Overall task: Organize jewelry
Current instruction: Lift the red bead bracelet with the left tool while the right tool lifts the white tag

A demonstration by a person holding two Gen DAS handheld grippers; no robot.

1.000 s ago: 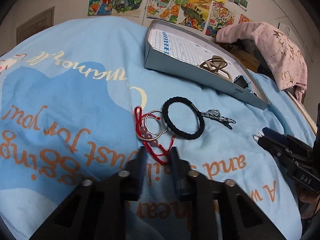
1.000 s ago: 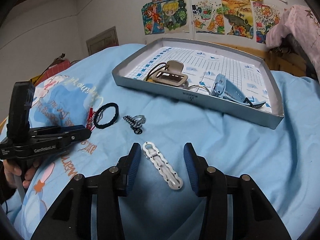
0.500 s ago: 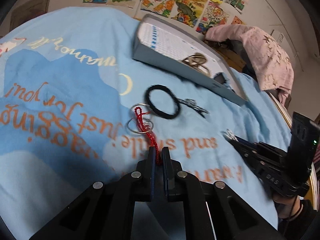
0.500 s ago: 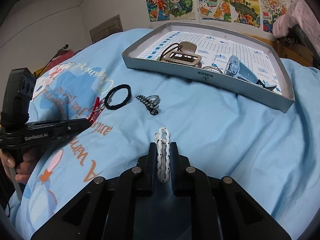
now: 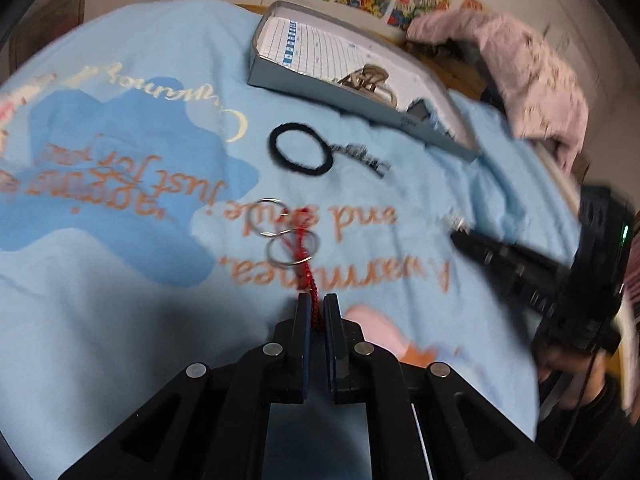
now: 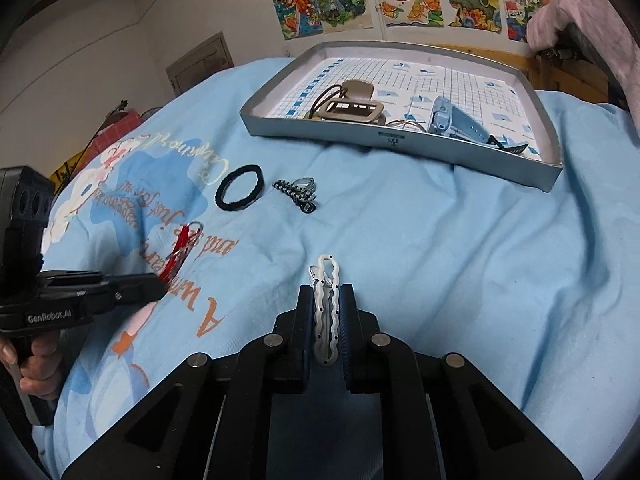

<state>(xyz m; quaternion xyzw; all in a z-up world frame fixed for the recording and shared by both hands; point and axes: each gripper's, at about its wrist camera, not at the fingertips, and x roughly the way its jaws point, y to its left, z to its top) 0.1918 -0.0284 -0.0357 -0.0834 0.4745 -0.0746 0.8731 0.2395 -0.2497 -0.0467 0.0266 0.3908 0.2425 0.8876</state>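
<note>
Grip check: left gripper (image 5: pixel 316 312) is clenched on the red cord (image 5: pixel 307 270), limp and light, its two rings (image 5: pixel 280 236) dangling; right gripper (image 6: pixel 326 308) clamps the stiff white clip (image 6: pixel 327 308). Tray (image 6: pixel 400 146) sits at twelve o'clock.

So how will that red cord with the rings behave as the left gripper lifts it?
Probably floppy: the red cord droops thin from the left gripper. The metal rings strung on it look loose, so they'll likely swing and slide. It seems light.
</note>
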